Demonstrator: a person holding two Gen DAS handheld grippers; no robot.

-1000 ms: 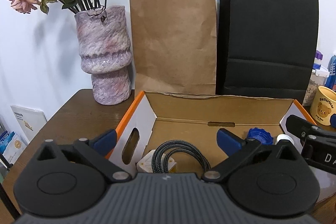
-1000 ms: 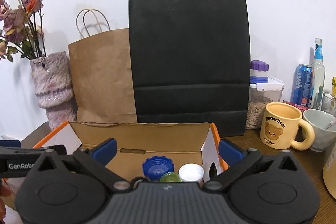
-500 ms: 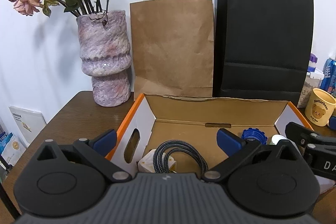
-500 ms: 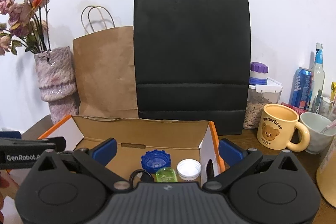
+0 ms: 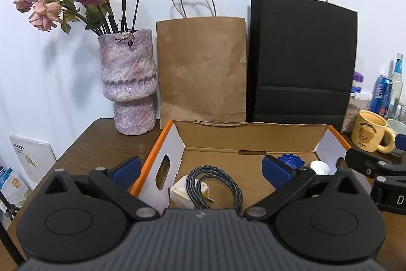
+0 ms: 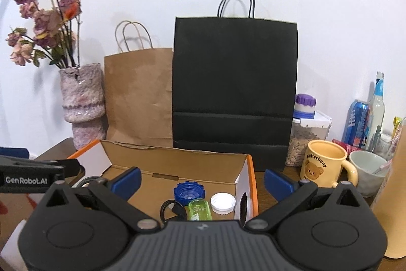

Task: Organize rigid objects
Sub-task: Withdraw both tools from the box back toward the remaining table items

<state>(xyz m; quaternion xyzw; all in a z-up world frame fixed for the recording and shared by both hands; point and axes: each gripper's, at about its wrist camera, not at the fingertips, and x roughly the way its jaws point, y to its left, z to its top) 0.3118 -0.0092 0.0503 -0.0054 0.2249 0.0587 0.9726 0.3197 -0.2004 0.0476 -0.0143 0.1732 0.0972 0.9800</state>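
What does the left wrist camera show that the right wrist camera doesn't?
Only the left wrist view shows the white charger and braided cable in the box. Only the right shows the green bottle. Both show the cardboard box, blue cap, white cap, and both claws open: left claw, right claw.

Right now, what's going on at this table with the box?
A person holds a hand-held gripper in each hand over an open cardboard box on a wooden table. The left hand-held gripper and the right hand-held gripper are both open and empty. The box already holds a white charger with a coiled cable, a blue cap, a white cap and a small green bottle.
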